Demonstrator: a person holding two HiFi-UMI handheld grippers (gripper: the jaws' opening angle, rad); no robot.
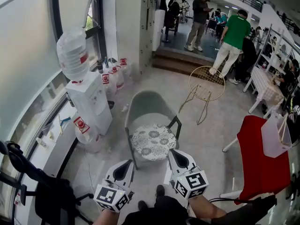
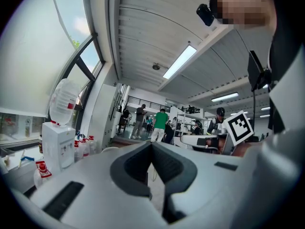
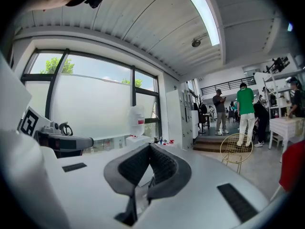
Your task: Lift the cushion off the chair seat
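A round white cushion with a grey flower pattern lies on the seat of a grey-green shell chair in the middle of the head view. My left gripper is just short of the chair's front left corner, jaws shut and empty. My right gripper is at the cushion's front right edge, also shut with nothing between the pads; I cannot tell whether it touches the cushion. In the left gripper view and the right gripper view the tips meet. Neither gripper view shows the cushion.
A white water dispenser with a big bottle stands left of the chair, with several red-labelled jugs beside it. A gold wire chair is behind right, a red chair at right, black gear lower left. People stand beyond the step.
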